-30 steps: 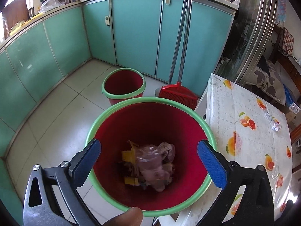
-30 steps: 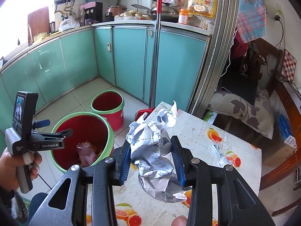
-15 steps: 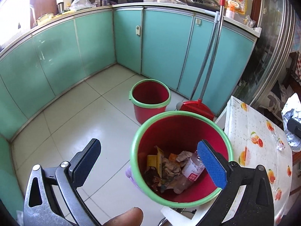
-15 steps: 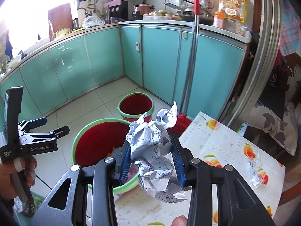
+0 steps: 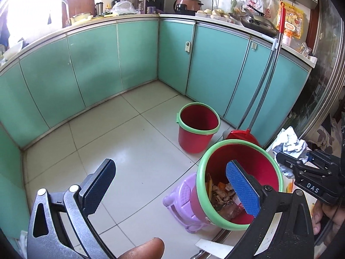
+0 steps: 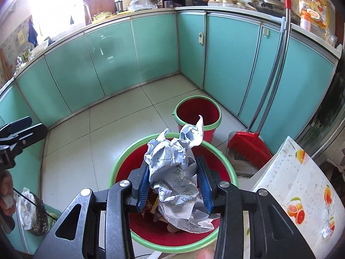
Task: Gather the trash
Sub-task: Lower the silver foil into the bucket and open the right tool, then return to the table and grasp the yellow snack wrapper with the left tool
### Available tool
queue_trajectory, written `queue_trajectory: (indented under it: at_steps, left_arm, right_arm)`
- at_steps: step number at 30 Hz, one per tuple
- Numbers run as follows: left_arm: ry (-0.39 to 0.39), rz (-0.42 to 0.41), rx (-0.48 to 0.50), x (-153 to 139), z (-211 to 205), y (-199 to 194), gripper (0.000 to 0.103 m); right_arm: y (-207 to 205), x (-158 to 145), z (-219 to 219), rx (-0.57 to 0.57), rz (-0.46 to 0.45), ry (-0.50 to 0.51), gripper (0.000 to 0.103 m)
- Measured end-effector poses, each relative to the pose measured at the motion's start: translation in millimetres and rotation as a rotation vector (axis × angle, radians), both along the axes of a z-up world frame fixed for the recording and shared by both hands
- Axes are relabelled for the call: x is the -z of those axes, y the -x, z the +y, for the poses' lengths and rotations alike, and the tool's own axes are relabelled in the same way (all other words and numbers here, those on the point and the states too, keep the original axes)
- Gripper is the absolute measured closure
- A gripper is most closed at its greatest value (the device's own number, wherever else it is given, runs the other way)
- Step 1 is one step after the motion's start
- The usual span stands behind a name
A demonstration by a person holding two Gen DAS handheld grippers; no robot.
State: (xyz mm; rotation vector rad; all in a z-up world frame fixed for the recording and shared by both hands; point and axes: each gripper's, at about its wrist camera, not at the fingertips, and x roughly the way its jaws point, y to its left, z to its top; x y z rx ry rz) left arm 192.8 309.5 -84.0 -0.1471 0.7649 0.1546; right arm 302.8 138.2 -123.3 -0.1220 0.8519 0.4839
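My right gripper [image 6: 174, 183] is shut on a crumpled white paper ball [image 6: 172, 164] with printed text and holds it over the large red bin with a green rim [image 6: 116, 168]. The bin holds wrappers and other trash. In the left wrist view the bin [image 5: 269, 168] stands on a purple stool [image 5: 181, 202], with the paper ball [image 5: 289, 144] and the right gripper [image 5: 286, 161] at its right rim. My left gripper [image 5: 170, 185] is open and empty, to the left of the bin.
A smaller red bucket [image 6: 197, 110] stands behind the bin. A red broom and dustpan [image 6: 250, 144] lean on the teal cabinets [image 6: 116, 64]. A table with a fruit-print cloth [image 6: 301, 183] is at the right. Tiled floor [image 5: 129, 142] lies to the left.
My right gripper has carried the paper ball from above the table to over the large bin. My left gripper has pulled back and to the left, away from the bin.
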Motion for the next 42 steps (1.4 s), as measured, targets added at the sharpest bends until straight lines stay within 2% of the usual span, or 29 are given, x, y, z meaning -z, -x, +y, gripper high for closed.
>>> queue_trajectory:
  at_steps: [6, 7, 10, 22, 31, 37, 42]
  left_arm:
    - [0.005, -0.004, -0.015, 1.5, 6.0, 1.4, 0.0]
    - [0.006, -0.002, -0.015, 2.7, 6.4, 0.9, 0.0]
    - [0.026, 0.006, -0.016, 5.0, 9.2, 1.1, 0.0]
    - [-0.006, -0.003, 0.011, -3.3, -8.2, 2.6, 0.0]
    - [-0.021, -0.029, 0.137, -23.6, -69.8, 15.2, 0.0]
    - [-0.022, -0.05, 0.275, -39.1, -134.2, 34.5, 0.0]
    - [-0.018, -0.044, 0.423, -44.0, -193.5, 56.2, 0.0]
  right_arm:
    - [-8.6, 24.9, 13.5, -0.008, 0.041, 0.046, 0.061]
    - [-9.6, 27.1, 14.1, -0.008, 0.048, 0.048, 0.058]
    - [-10.9, 31.1, 12.9, 0.001, 0.052, 0.048, 0.028]
    - [6.8, 5.9, -4.2, 0.04, 0.008, 0.036, 0.022]
    - [62.8, -42.3, -82.0, 0.151, -0.06, 0.022, 0.022]
    - [125.3, -69.9, -163.9, 0.299, -0.1, 0.023, 0.021]
    - [181.3, -76.6, -237.0, 0.416, -0.099, 0.052, 0.021]
